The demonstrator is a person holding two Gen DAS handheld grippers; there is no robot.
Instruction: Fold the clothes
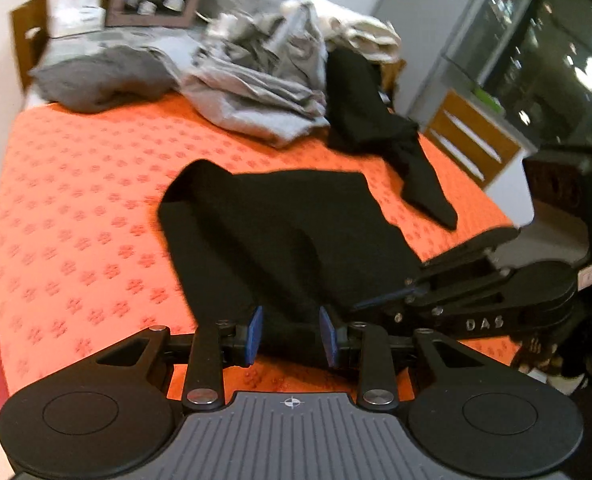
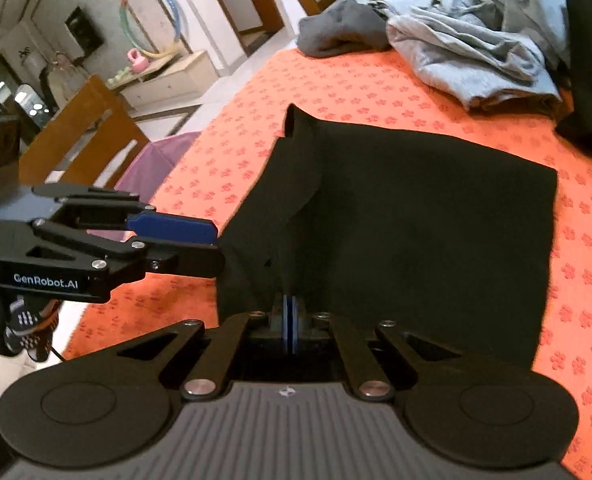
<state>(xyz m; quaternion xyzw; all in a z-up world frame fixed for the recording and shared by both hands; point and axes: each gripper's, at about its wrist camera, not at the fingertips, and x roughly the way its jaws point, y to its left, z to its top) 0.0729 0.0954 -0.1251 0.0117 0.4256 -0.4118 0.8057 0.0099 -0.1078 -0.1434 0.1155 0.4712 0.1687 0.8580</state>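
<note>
From the left wrist view, an orange patterned cloth (image 1: pixel 84 184) covers the table, and on it lie garments that can be counted from left to right: one dark grey bundle (image 1: pixel 100 80) at the far left edge, one crumpled light grey heap (image 1: pixel 256 92) beside it, one pale cream piece (image 1: pixel 360 32) behind that, one loose black garment (image 1: pixel 380 128) trailing a pointed end toward the near right, and one black garment (image 1: pixel 288 236) spread flat in the middle. The left gripper (image 1: pixel 291 336) sits at the near edge of that spread garment with its two blue pads (image 1: pixel 255 334) standing apart, a roll of the black fabric lying between them; whether the pads press it cannot be told. To the right, the right gripper (image 1: pixel 392 294) lies low against the same garment's near right edge. In the right wrist view, two wooden chairs (image 2: pixel 76 136) stand at the left beyond the table, with one multicoloured hoop (image 2: pixel 152 20) leaning on the far wall. The left gripper (image 2: pixel 200 244) reaches in from the left, touching the garment's left edge. The black garment (image 2: pixel 416 220) fills the centre, one flap folded over on its left side. The right gripper (image 2: pixel 291 324) has its two blue pads pressed together on the near hem, fabric rising in a ridge from the pinch.
</note>
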